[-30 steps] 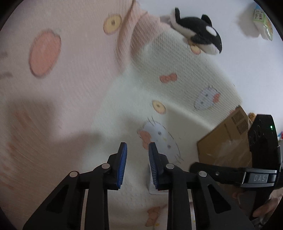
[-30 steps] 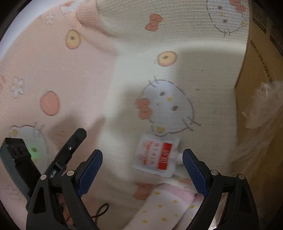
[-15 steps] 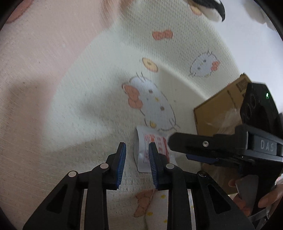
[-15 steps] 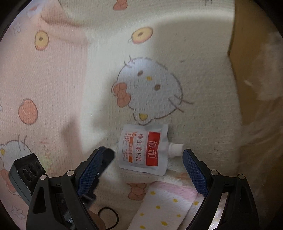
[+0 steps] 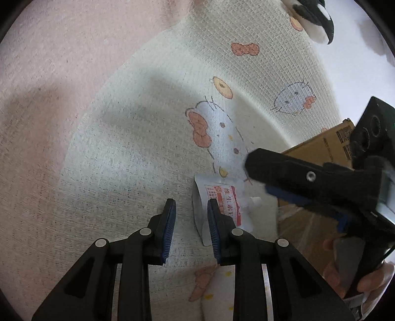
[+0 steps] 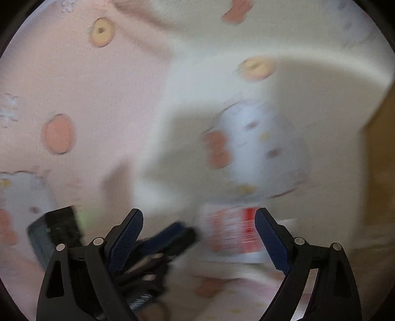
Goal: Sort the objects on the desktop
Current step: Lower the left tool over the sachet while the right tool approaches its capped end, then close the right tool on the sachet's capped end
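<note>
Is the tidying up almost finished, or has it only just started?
It looks only just started. Nothing visibly sorted yet. In hand: nothing, but both grippers crowd the red and white pouch lying on the cartoon-cat blanket; the right gripper is wide open, the left gripper narrower and empty. Left to do: grab the pouch, maybe for the cardboard box, and the orca plush.

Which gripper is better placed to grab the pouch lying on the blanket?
Right. The right gripper stands wide open with the pouch between its fingers. The left gripper is only narrowly open, and the pouch lies off to its side, partly behind one finger, so it would have to shift over first.
</note>
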Tool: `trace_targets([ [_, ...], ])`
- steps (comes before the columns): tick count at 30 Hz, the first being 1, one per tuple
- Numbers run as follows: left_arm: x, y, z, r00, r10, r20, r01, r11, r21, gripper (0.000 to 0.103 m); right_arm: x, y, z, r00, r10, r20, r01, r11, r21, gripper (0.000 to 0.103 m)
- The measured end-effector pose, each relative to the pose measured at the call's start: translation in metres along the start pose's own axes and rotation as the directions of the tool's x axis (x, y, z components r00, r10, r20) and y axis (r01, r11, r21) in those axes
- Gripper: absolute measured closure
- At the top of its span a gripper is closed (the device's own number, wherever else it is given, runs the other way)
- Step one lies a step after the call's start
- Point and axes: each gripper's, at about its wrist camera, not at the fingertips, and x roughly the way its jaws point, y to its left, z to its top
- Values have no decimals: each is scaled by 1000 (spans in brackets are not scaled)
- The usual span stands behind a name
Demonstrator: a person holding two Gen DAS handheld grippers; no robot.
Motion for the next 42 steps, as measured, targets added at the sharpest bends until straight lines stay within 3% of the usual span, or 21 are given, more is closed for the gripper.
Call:
trace_targets([
  [2, 3, -2, 0, 1000, -15, 1, 15, 1000, -9, 73, -4, -10, 2, 998, -61, 10, 61, 998, 32, 12],
  [9, 21, -12, 1, 997, -66, -34, 66, 998, -10, 64, 21, -39, -4, 990, -93, -107, 112, 977, 181, 12],
  [12, 21, -15, -1, 997, -66, -26, 66, 998, -9, 64, 26, -48, -6, 991, -44, -122, 71, 973, 221, 10],
  [18, 14, -8, 0, 999, -39, -7, 39, 998, -42, 64, 24, -45, -1, 995, 32, -90, -15, 983, 180, 10],
  [21, 8, 0, 2, 1000, -4, 10, 4, 998, -56, 64, 22, -40, 1, 990, 115, -86, -100, 981, 167, 10],
  [24, 1, 9, 5, 1000, -26, 2, 26, 997, -78, 64, 15, -29, 3, 983, 175, -54, -168, 979, 117, 10],
  [26, -3, 13, 6, 1000, -25, 7, 25, 995, -96, 63, 18, -12, 7, 959, 279, -58, -274, 959, 75, 10],
  [28, -13, 15, 8, 999, 20, 48, -15, 995, -96, 62, 18, 0, 7, 931, 360, -56, -359, 933, 36, 6],
  [32, -26, 27, 14, 997, 29, 73, -20, 993, -118, 62, 26, 6, 11, 909, 414, -52, -416, 909, -25, 6],
  [36, -29, 38, 15, 995, 50, 88, -37, 988, -151, 62, 50, -13, 15, 832, 552, -54, -542, 830, 131, 6],
  [39, -27, 44, 16, 994, 77, 72, -65, 985, -161, 62, 67, -35, 7, 815, 577, -55, -547, 797, 254, 7],
  [40, -27, 46, 16, 995, 71, 71, -58, 984, -168, 62, 62, -44, 5, 788, 616, -18, -591, 764, 261, 7],
  [42, -28, 48, 15, 995, 58, 79, -43, 983, -179, 62, 58, -52, 6, 768, 640, 2, -616, 738, 276, 10],
])
